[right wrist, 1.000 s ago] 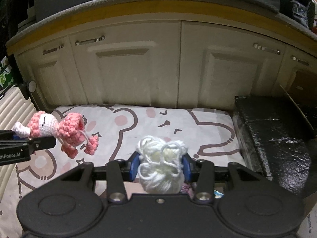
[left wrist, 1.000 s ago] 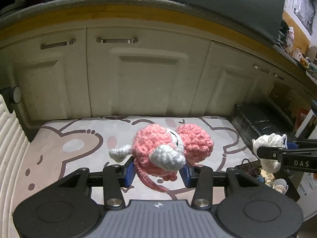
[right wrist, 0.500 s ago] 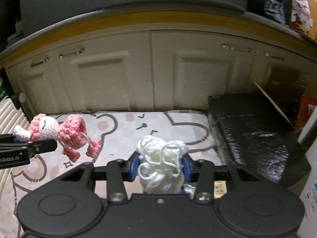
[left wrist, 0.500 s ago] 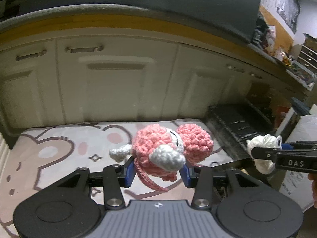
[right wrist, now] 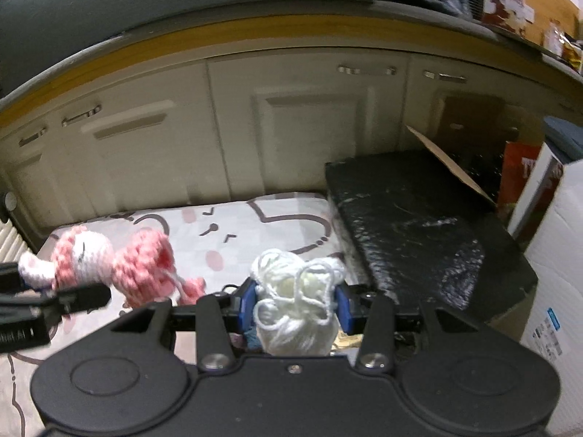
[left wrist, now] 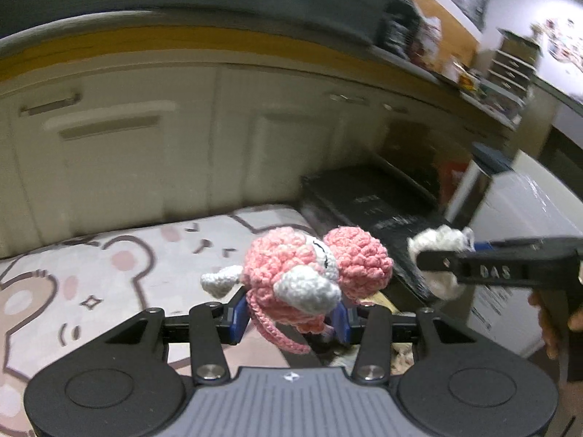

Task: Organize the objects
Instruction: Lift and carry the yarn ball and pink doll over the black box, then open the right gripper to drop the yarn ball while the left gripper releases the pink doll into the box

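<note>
**Inspector A:** State of both claws?

**Inspector B:** The left gripper (left wrist: 289,318) was clenched on one pink crochet toy (left wrist: 309,276), carried in the air above the bear-print mat (left wrist: 109,273). The right gripper (right wrist: 294,306) was clenched on one ball of white yarn (right wrist: 295,302), also off the surface, near the black bin (right wrist: 419,233).

**Inspector A:** Risks from that point?

**Inspector B:** In my judgement, three. Loose yarn loops hung free at the front and could snag on a finger or unwind at release. The toy's dangling pink cord (left wrist: 277,335) could catch likewise. Both frames were blurred, which suggests motion; soft, compressible items might slip from the pads under a swing.

**Inspector A:** Count?

**Inspector B:** One toy, one yarn ball, two grippers, one mat, one black bin. Small items below the claws were too obscured to count.
</note>
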A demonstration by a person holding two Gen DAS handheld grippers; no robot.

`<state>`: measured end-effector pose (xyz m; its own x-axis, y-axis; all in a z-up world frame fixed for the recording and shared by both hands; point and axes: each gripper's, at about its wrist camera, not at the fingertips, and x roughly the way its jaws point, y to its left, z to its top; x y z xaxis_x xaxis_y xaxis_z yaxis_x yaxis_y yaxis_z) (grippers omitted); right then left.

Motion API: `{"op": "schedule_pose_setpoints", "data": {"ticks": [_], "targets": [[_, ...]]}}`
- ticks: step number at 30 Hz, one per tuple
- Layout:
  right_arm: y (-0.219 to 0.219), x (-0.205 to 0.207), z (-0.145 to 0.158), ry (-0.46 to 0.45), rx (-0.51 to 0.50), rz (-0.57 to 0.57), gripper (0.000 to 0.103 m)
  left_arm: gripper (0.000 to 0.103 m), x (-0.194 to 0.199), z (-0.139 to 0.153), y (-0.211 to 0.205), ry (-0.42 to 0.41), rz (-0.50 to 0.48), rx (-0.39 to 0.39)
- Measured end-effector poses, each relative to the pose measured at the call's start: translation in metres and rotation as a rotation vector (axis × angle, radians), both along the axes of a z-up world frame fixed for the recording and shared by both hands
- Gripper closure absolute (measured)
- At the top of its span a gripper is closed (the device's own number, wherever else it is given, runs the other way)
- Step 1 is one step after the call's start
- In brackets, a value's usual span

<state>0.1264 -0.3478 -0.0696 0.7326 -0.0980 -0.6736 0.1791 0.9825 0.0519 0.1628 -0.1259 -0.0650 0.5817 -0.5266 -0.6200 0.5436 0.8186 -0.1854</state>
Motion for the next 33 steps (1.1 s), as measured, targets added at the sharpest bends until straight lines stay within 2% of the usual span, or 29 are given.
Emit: {"op": "schedule_pose_setpoints", "data": {"ticks": [12,14,18,22,25,28,33], "targets": [[-0.025,-0.004,-0.014,0.052,0.004,-0.032,0.058,0.056,-0.009,-0.033,-0.064,0.063,-0.263,0.107],[-0.027,-0.003,-0.017,0.065,-0.002,-0.034,0.058,0.056,-0.007,-0.042,-0.071,0.09,-0.266,0.126],[-0.033,-0.002,-0.024,0.087,-0.007,-0.043,0.058,0.056,0.003,-0.056,-0.08,0.178,-0.254,0.114],[-0.039,0.002,-0.03,0.1,0.018,-0.062,0.058,0.056,0.007,-0.07,-0.089,0.208,-0.27,0.17],[-0.042,0.011,-0.035,0.105,0.059,-0.071,0.058,0.054,0.009,-0.078,-0.089,0.231,-0.277,0.179],[-0.041,0.022,-0.042,0.11,0.088,-0.07,0.058,0.035,0.013,-0.08,-0.084,0.249,-0.283,0.165],[-0.038,0.041,-0.059,0.133,0.135,-0.081,0.057,0.033,0.021,-0.077,-0.071,0.255,-0.258,0.134]]}}
